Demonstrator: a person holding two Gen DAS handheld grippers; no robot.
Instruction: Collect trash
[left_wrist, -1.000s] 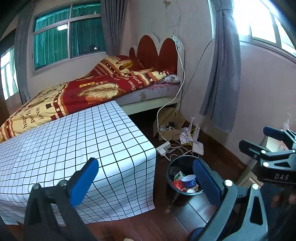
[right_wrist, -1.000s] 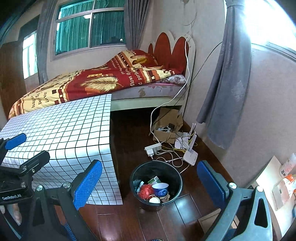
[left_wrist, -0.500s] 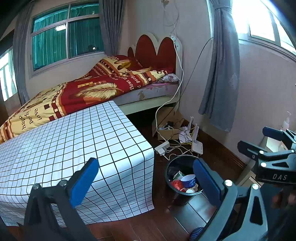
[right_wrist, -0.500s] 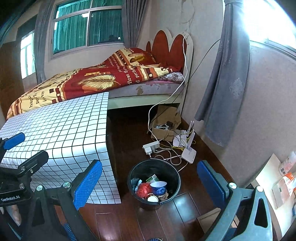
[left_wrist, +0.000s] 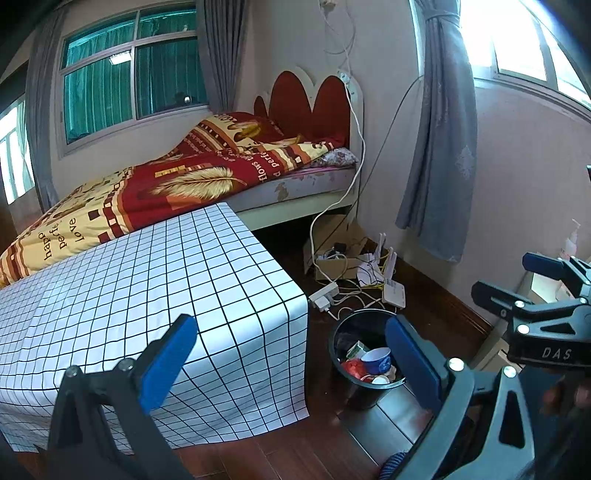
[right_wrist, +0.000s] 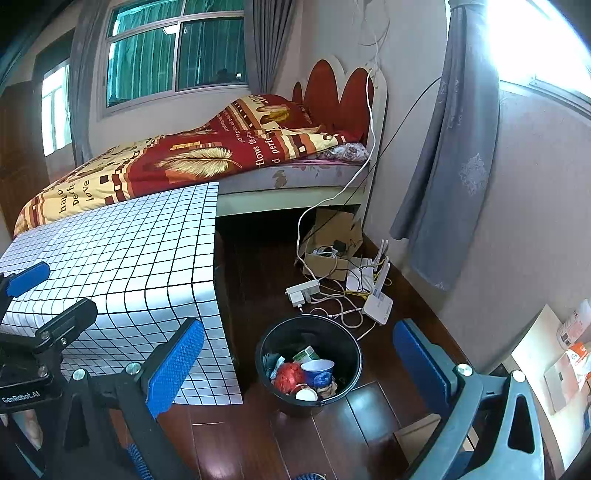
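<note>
A black trash bin (right_wrist: 343, 343) (left_wrist: 341, 328) stands on the wooden floor beside the table. It holds a blue-and-white cup (right_wrist: 317, 371) (left_wrist: 376, 359), a red wad (right_wrist: 289, 376), a small carton (right_wrist: 306, 355) and other scraps. My right gripper (right_wrist: 291, 363) is open, held above and short of the bin, nothing between its blue pads. My left gripper (left_wrist: 290, 360) is open too, over the table's near corner, empty. The right gripper's body (left_wrist: 546, 332) shows at the right of the left wrist view, and the left gripper's body (right_wrist: 40, 332) at the left of the right wrist view.
A table under a white grid cloth (left_wrist: 147, 288) (right_wrist: 122, 254) fills the left. Behind it is a bed with a red and yellow blanket (left_wrist: 177, 184). A power strip (right_wrist: 301, 290), cables, a router (right_wrist: 376, 306) and a cardboard box (right_wrist: 332, 236) clutter the floor by the wall. Cardboard sheets (right_wrist: 543, 350) lean at right.
Both views have shifted slightly: the bin and bed sit a little further left and lower in the frames. Both grippers stay open and empty.
</note>
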